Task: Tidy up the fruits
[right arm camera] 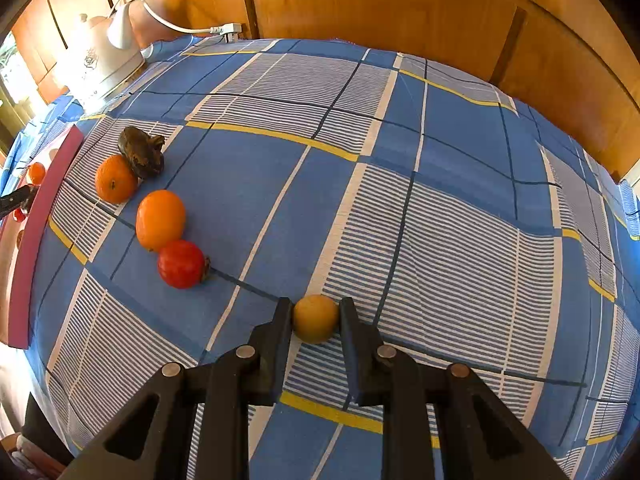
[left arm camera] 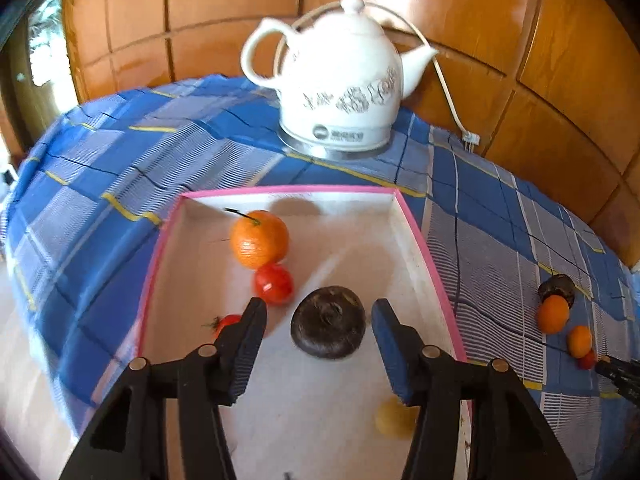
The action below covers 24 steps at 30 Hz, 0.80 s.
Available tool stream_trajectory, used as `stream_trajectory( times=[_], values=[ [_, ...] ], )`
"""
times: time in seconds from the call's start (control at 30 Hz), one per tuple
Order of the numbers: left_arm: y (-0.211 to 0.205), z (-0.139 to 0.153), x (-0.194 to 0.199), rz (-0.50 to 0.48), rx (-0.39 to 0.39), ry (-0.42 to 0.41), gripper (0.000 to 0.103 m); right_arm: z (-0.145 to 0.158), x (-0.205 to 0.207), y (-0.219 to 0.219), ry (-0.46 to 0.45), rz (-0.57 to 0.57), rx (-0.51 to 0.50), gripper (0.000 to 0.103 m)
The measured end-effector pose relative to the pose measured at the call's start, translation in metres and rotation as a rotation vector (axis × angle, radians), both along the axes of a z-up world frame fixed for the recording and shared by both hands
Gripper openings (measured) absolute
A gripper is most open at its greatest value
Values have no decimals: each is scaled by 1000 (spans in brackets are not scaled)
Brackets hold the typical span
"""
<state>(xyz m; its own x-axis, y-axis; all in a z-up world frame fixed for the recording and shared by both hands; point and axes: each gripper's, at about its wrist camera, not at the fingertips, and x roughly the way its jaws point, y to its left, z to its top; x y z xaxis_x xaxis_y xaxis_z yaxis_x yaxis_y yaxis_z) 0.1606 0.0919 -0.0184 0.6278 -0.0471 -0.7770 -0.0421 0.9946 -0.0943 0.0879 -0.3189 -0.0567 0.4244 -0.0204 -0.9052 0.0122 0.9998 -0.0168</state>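
Dropping one fruit, gripping the next

Left tongs (left arm camera: 318, 314) stand open around the dark fruit (left arm camera: 328, 322) resting in the pink-rimmed box (left arm camera: 420, 236); right tongs (right arm camera: 316, 314) pinch a yellow fruit (right arm camera: 315, 319), likely needing lifting boxward.

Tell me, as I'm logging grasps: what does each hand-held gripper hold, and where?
Right hand-held gripper: yellow fruit, pinched at its sides. Left hand-held gripper: nothing; dark fruit lies free between its fingers.

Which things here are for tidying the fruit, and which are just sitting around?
For the job: pink-rimmed white tray; round orange fruit; red tomato; dark brown round fruit; small yellow fruit.
Just there: white ceramic kettle; blue checked tablecloth.
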Motion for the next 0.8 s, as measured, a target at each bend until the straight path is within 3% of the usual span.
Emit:
stream_trajectory(
  times=[0.3, 0.8],
  values=[
    [1, 23, -51, 8, -12, -59, 56, 0, -1, 4, -4, 7, -24, 24],
    [-8, 26, -93, -22, -10, -67, 56, 1, -3, 5, -12, 16, -50, 24]
  ],
)
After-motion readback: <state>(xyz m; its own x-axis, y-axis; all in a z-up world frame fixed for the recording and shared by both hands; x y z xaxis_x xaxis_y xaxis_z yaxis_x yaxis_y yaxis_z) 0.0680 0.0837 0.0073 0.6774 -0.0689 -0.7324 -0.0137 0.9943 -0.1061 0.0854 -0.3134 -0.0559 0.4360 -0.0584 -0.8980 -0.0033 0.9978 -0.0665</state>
